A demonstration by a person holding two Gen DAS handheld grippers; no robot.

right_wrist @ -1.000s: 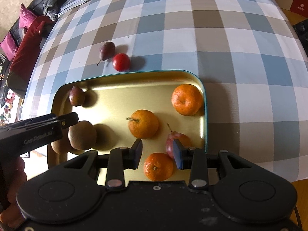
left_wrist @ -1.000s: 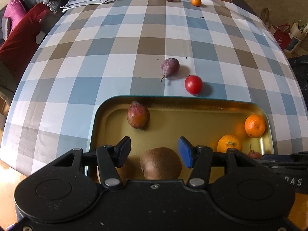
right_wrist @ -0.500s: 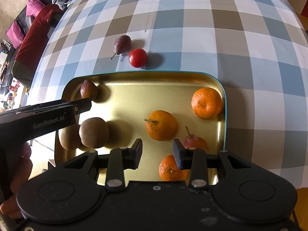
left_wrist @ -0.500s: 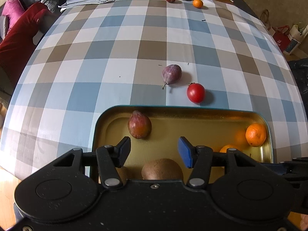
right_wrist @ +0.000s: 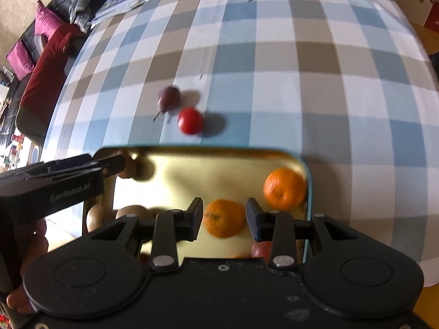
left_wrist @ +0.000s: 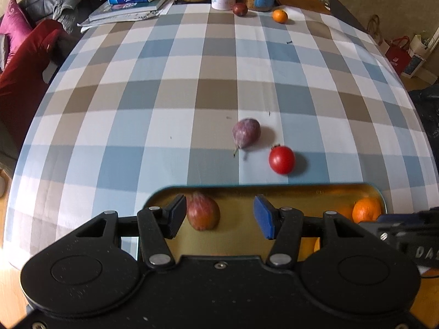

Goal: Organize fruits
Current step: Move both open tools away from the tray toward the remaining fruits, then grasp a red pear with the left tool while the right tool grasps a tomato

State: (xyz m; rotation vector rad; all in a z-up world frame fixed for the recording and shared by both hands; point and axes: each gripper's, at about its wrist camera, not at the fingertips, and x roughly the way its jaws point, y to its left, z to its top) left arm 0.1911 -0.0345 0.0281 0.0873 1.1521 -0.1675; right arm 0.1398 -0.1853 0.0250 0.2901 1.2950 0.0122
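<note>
Two views. From the left wrist, the left hand-held gripper tips steeply down over the gold tray, jaws apart and empty. A reddish pear sits low between them; a purple pear and tomato lie mid-frame on the bench.

From the right wrist, the right hand-held gripper also hangs open over an orange. Only here, kiwis show at lower left.

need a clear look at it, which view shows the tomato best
The left wrist view: the tomato is sharp, unobstructed, on the tablecloth just beyond the tray, stem nub visible. The right wrist view shows it whole too, but smaller and motion-blurred.
</note>
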